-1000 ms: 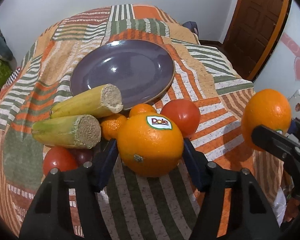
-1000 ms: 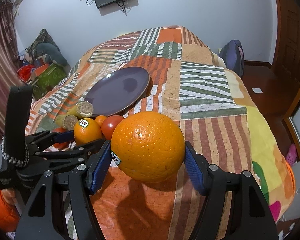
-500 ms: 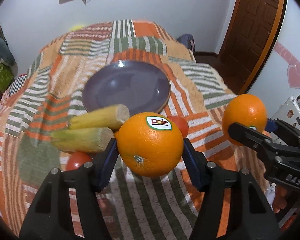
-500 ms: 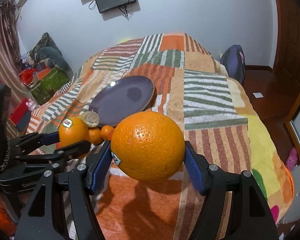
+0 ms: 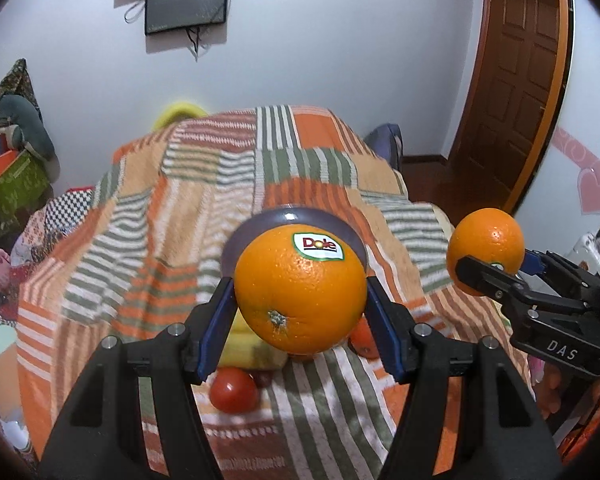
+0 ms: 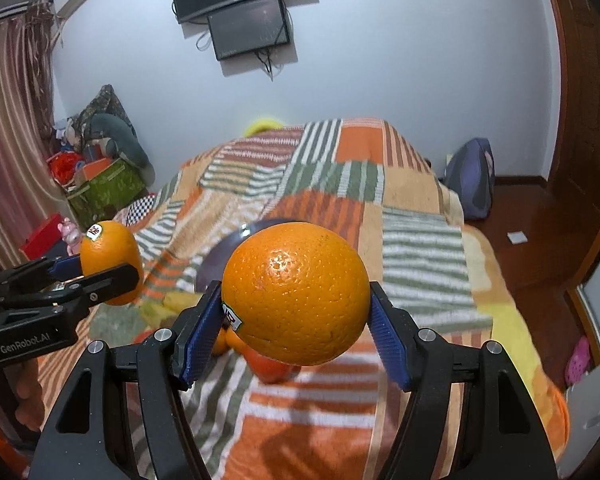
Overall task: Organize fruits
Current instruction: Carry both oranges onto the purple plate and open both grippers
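My left gripper [image 5: 300, 316] is shut on a large orange with a Dole sticker [image 5: 300, 292], held in the air above the bed. My right gripper [image 6: 296, 320] is shut on a second orange [image 6: 296, 296], also lifted. Each gripper shows in the other's view: the right one with its orange [image 5: 486, 248] at the right, the left one with its orange [image 6: 110, 260] at the left. A dark purple plate [image 5: 284, 218] lies on the patchwork bedspread [image 5: 172, 216], mostly hidden behind the held orange. Below lie a red tomato [image 5: 234, 390], yellow corn [image 5: 240, 344] and a small orange fruit [image 5: 362, 340].
The bed's edges fall away left and right. A green box [image 6: 106, 192] and clutter stand at the left wall. Two screens [image 6: 252, 28] hang on the far wall. A brown door [image 5: 516, 80] and a blue bag [image 6: 470, 180] are at the right.
Both grippers have risen with their oranges and now point less steeply down. The plate and the pile of produce have dropped lower in both views, partly hidden behind the held oranges.
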`<act>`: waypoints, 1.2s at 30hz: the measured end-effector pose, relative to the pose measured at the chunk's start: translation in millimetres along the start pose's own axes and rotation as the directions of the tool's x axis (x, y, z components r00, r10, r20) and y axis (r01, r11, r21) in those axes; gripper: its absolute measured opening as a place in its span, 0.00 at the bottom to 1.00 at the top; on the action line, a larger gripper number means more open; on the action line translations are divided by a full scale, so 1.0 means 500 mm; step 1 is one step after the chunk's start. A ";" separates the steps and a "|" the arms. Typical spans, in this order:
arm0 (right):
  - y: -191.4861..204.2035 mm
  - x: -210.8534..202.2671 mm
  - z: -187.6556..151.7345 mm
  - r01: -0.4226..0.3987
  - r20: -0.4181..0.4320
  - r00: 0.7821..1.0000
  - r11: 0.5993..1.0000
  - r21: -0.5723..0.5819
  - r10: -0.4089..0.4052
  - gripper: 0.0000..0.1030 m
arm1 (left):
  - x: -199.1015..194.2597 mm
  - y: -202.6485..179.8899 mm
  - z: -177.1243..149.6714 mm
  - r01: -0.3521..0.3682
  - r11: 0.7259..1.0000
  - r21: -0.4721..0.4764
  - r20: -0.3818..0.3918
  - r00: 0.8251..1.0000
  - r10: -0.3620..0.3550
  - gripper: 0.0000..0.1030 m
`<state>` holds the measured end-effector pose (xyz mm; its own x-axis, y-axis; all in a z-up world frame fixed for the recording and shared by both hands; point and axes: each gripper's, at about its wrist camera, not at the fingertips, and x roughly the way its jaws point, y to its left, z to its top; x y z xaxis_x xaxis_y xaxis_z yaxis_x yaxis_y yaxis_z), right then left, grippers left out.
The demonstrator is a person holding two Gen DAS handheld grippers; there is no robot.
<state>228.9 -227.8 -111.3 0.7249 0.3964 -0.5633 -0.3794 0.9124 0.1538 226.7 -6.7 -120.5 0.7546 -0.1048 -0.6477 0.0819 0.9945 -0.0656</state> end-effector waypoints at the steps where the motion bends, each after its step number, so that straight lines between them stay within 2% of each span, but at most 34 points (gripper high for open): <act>1: 0.002 0.002 0.007 0.003 0.009 1.000 1.000 -0.008 -0.003 0.64 | -0.002 0.005 0.008 -0.005 1.000 0.000 0.008 1.000 0.005 0.61; 6: 0.015 0.021 0.039 0.019 0.048 0.999 0.999 -0.047 -0.016 0.64 | 0.003 0.025 0.044 -0.022 1.000 -0.002 0.032 0.999 0.022 0.61; 16: 0.035 0.091 0.076 0.036 0.058 0.998 0.992 -0.120 -0.029 0.64 | 0.068 0.059 0.089 -0.075 0.997 0.013 0.038 0.997 0.074 0.61; 27: 0.031 0.192 0.091 0.018 -0.019 1.000 0.988 -0.155 -0.021 0.64 | 0.189 0.097 0.117 -0.064 0.998 0.016 -0.040 0.997 0.065 0.61; 31: 0.029 0.229 0.088 0.014 -0.045 0.999 0.985 -0.173 -0.023 0.64 | 0.242 0.110 0.123 -0.022 1.000 -0.002 -0.097 0.995 0.022 0.61; 36: 0.026 0.280 0.079 -0.003 -0.111 0.994 0.982 -0.189 -0.019 0.64 | 0.301 0.112 0.121 -0.011 1.000 0.011 -0.159 0.987 0.013 0.61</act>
<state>348.4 -156.4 -156.2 0.6639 0.3656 -0.6524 -0.4830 0.8756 -0.0008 384.3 33.1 -175.9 0.6427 -0.0903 -0.7607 0.0804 0.9955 -0.0503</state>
